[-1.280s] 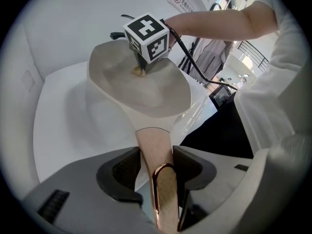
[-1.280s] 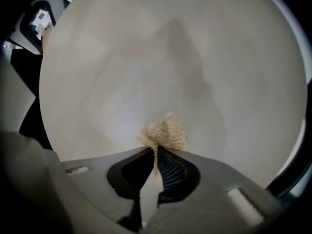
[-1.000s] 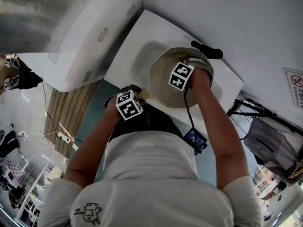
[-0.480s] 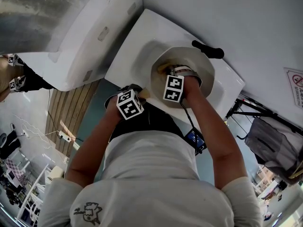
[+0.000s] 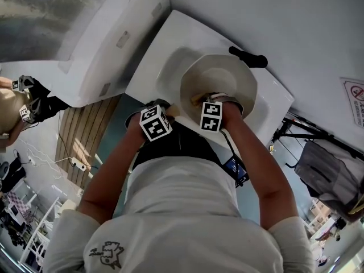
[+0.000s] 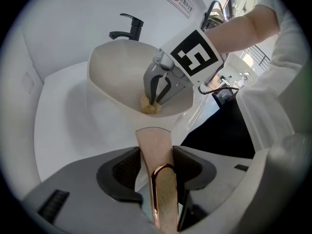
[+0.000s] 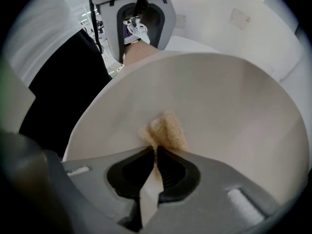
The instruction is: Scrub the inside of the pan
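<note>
Right gripper view shows the right tongs (image 7: 155, 152) pinched nearly shut on a tan scrub pad (image 7: 165, 129). The pad's free end presses against the inner wall of the cream pan (image 7: 234, 106), low on the side nearest the person. Left gripper view has the left tongs (image 6: 157, 159) clamped from both sides on the pan's copper-coloured handle (image 6: 164, 194), a little back from the bowl. The pan sits tilted over a white sink (image 6: 58, 130), with a black tap (image 6: 127, 27) beyond. The pad looks soft and crushable. The pan looks stiff, smooth-walled and likely slippery, so scrubbing pressure could twist it about the handle; a hold nearer the bowl would steady it.
</note>
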The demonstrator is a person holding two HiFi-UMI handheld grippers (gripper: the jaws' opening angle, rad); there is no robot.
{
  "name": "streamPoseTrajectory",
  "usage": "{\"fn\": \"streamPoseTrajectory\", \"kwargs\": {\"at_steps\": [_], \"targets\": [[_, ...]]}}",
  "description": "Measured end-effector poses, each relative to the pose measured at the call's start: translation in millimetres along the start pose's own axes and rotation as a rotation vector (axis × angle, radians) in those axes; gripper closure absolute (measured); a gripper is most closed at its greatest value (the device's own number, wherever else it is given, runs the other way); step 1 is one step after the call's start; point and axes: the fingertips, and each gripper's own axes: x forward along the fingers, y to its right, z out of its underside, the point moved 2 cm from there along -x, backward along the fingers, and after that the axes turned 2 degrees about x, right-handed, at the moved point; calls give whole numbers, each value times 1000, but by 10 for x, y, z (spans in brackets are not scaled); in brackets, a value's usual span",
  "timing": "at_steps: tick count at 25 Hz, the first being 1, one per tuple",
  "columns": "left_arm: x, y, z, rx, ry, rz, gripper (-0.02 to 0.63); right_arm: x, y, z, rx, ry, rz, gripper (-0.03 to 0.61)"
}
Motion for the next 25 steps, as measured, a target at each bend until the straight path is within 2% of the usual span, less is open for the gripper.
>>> {"fn": "streamPoseTrajectory", "kwargs": {"at_steps": [7, 11, 14, 19, 25], "targets": [[-6, -13, 2, 0, -10, -8, 411, -2, -199, 336, 114, -105, -131, 557], [-3, 0, -4, 5, -26, -11, 411, -36, -182, 638, 209, -217, -139, 555], [-3, 21, -9, 5, -36, -16, 411, -77, -86, 864, 256, -302, -91, 555], [-4, 36, -29, 9, -55, -34, 411, -194, 187, 1183, 308, -427, 92, 554], [-7, 31, -12, -4, -65, -51, 411, -256, 265, 1180, 284, -409, 161, 554]]}}
